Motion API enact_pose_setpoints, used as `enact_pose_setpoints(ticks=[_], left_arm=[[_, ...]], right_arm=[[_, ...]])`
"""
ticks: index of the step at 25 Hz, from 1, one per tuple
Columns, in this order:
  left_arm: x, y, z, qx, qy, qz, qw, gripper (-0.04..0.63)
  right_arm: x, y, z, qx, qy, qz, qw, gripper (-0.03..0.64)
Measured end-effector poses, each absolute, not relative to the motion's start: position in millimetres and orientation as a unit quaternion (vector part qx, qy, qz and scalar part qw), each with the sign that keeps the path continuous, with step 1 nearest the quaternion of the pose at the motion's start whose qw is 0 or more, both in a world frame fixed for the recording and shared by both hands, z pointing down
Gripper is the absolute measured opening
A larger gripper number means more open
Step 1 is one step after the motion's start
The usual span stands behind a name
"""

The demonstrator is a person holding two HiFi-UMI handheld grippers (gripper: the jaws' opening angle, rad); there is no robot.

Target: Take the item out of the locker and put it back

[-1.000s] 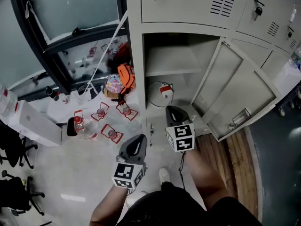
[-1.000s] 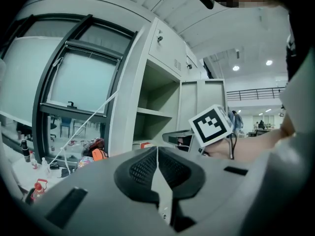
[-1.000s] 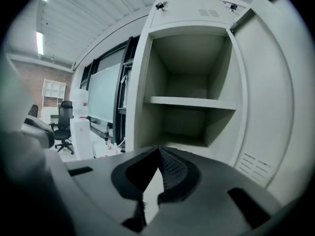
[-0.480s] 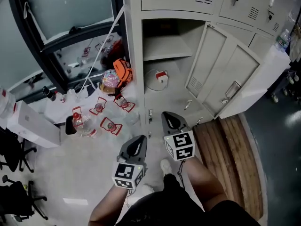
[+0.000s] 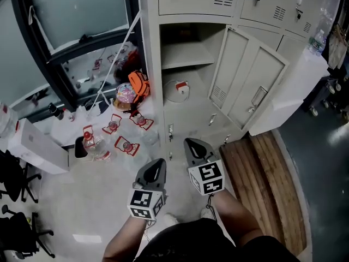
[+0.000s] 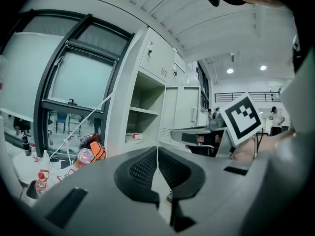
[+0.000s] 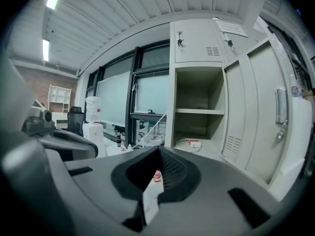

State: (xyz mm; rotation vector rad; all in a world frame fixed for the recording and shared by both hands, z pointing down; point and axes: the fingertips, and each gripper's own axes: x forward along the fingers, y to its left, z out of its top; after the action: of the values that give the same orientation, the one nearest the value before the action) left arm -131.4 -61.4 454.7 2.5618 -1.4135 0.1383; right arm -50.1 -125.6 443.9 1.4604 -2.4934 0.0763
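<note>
The right gripper point(image 5: 192, 142) is closed with nothing in it: in the right gripper view its jaws point(image 7: 158, 151) meet at the tips, and only floor shows through the slit lower down. The left gripper point(image 5: 159, 161) beside it is closed and empty too, its pads point(image 6: 142, 168) pressed into one seam. Both point at the open locker point(image 5: 150, 64) from well back, with bare floor point(image 5: 98, 201) between them and its sill.

The item point(image 5: 177, 90) lies on the bottom of the open compartment, under the shelf point(image 5: 185, 53) and toward the front. It looks like a white loop, perhaps a coiled cord, with a small red-and-white block on its edge point(image 7: 195, 143). I judge it light and limp: the loops would sag and trail if pinched by one strand. The block seems the stiffer part and the better place to grip, or else several turns taken together. It should not be fragile, though the cord may be smooth enough to slip.

A second ago the right gripper was at the locker's mouth, just below the item. Since then both grippers have drawn back, the right more than the left. The item lies where it lay, the door point(image 5: 245, 86) hangs open as before, and the bottles point(image 5: 90, 143) on the floor to the left are unmoved
</note>
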Motion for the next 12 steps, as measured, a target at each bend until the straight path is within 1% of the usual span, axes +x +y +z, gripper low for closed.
enact_pose_setpoints(ticks=[5,12], left_arm=[[-123.9,-56.2,448.7,0.861,-0.496,0.041,0.107,0.011],[-95.4,-50.7,447.2,0.848,-0.517,0.040,0.109,0.011]], right_arm=[[-40.6,-109.7,438.3,0.491,-0.862,0.023,0.127,0.000],[-8.6,-98.2,439.1,0.472,-0.873,0.032,0.121,0.000]])
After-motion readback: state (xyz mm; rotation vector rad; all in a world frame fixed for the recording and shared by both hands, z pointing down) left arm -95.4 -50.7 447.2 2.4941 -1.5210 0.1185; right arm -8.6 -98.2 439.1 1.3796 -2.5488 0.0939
